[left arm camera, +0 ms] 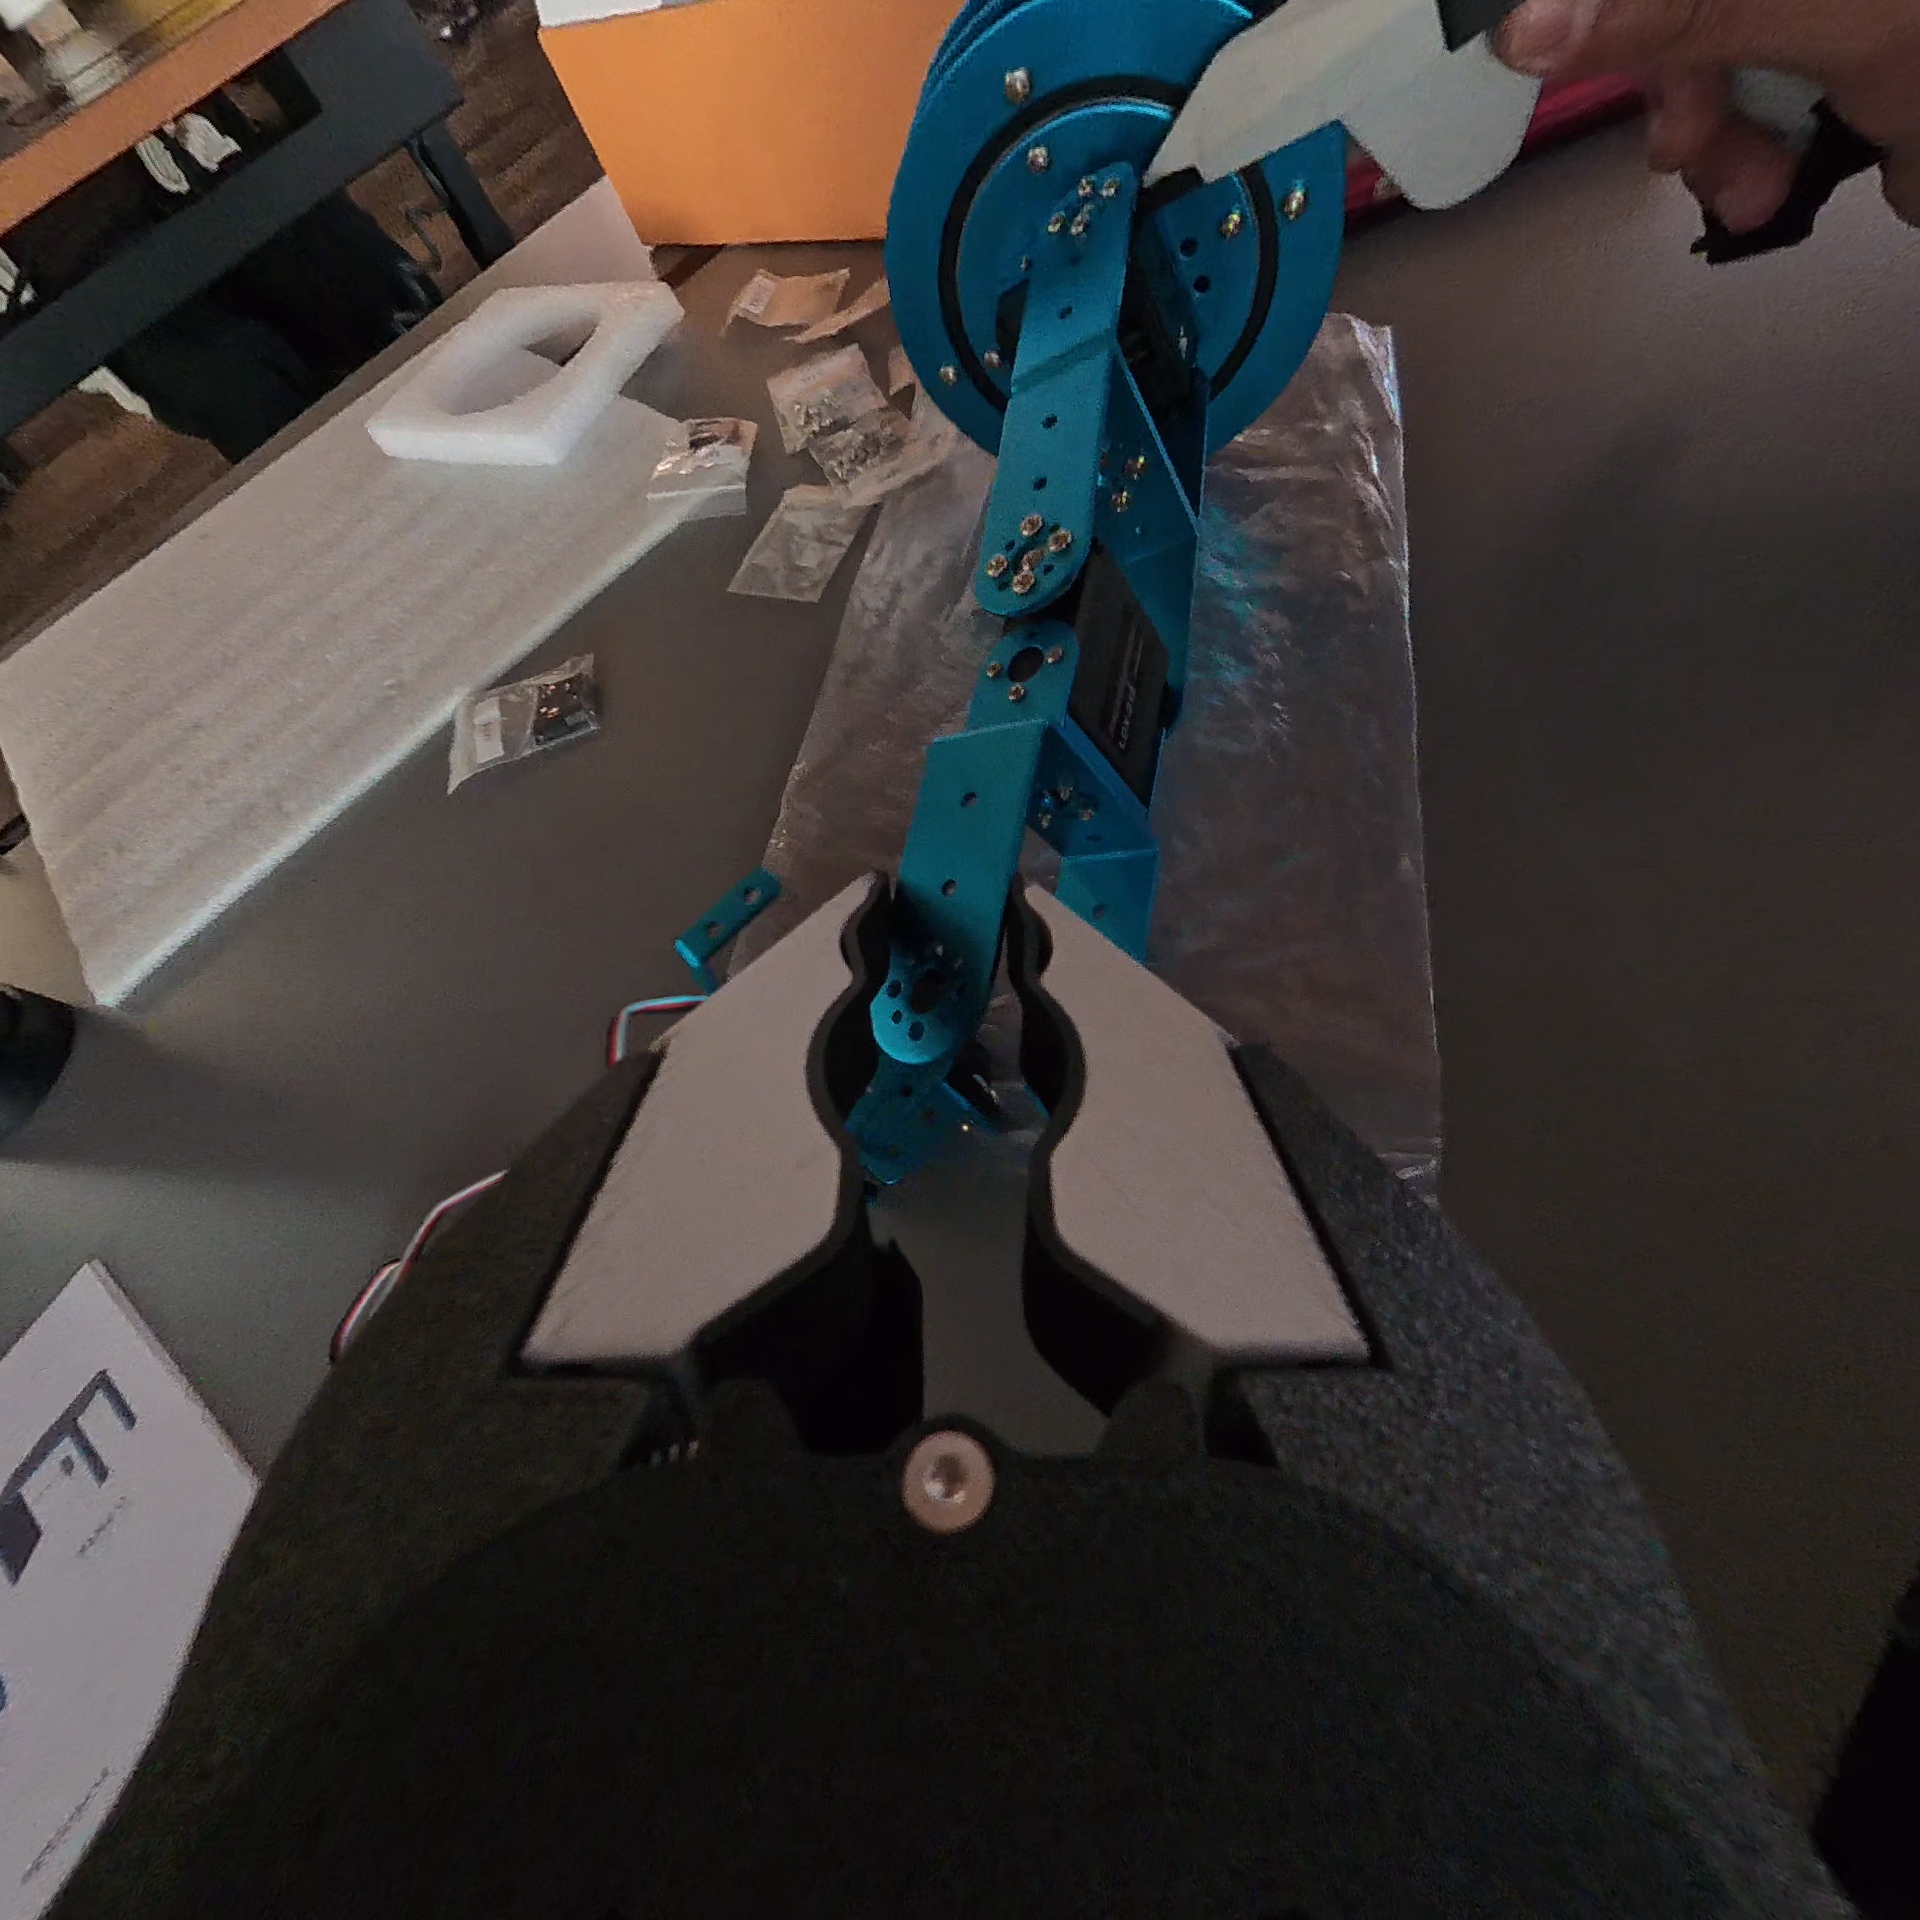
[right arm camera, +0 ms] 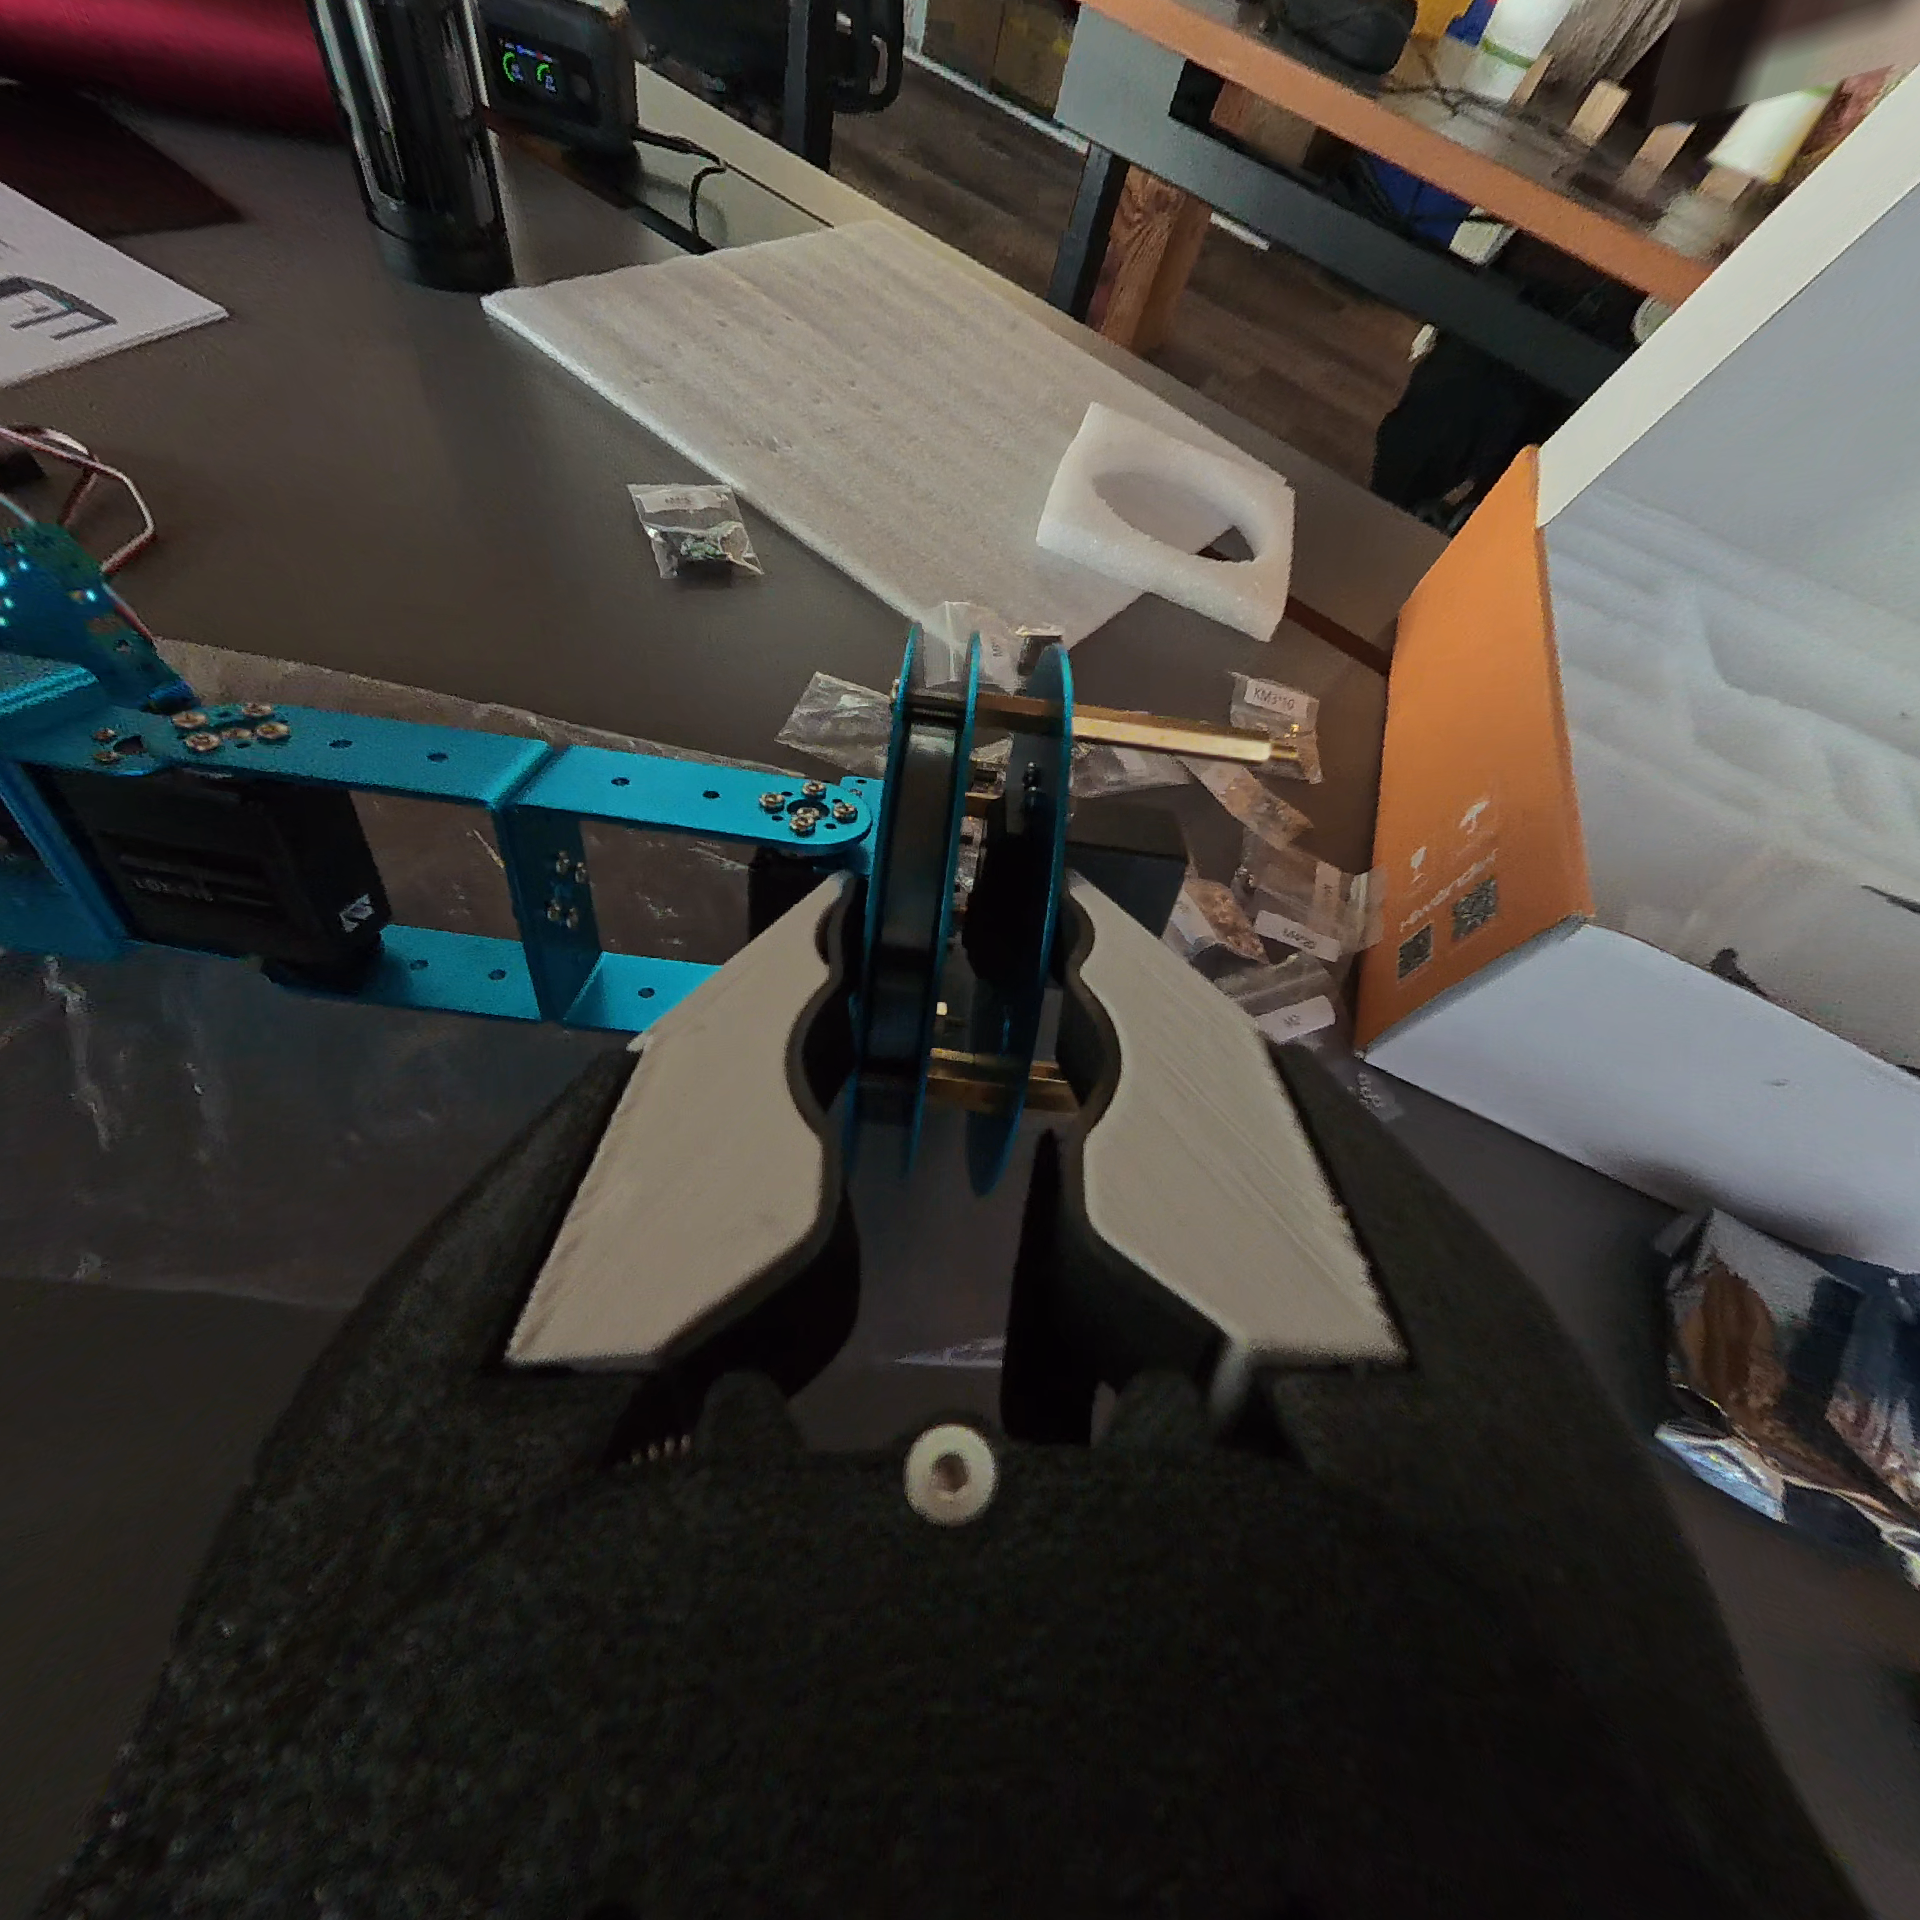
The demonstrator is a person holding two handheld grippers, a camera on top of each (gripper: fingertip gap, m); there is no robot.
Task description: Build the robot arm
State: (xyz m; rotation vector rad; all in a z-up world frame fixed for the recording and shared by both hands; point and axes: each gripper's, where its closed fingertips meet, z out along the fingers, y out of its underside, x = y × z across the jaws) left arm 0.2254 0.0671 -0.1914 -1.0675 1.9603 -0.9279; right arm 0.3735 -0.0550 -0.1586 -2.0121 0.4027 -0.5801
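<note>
A blue metal robot-arm kit [left arm camera: 1081, 488] with black servos is held above the grey table between both grippers. My left gripper [left arm camera: 951, 914] is shut on the arm's thin blue bracket end [left arm camera: 940, 935]. My right gripper [right arm camera: 961, 914] is shut on the arm's round blue base discs [right arm camera: 935, 862], which are joined by brass standoffs [right arm camera: 1164, 727]. The right gripper also shows in the left wrist view [left arm camera: 1340, 104], clamped on the round base, with a person's hand [left arm camera: 1766, 94] behind it. The blue arm links [right arm camera: 436, 790] stretch to the left in the right wrist view.
A silver foil bag [left arm camera: 1299, 644] lies under the arm. Small parts bags [left arm camera: 831, 416], a white foam sheet [left arm camera: 260, 665], a foam frame [left arm camera: 520, 374], an orange-and-white box [right arm camera: 1662, 779], a printed sheet [left arm camera: 73, 1538], a loose blue bracket [left arm camera: 727, 920] and a black cylinder [right arm camera: 426, 145] are on the table. The grippers' ends are close to 20 cm from one another.
</note>
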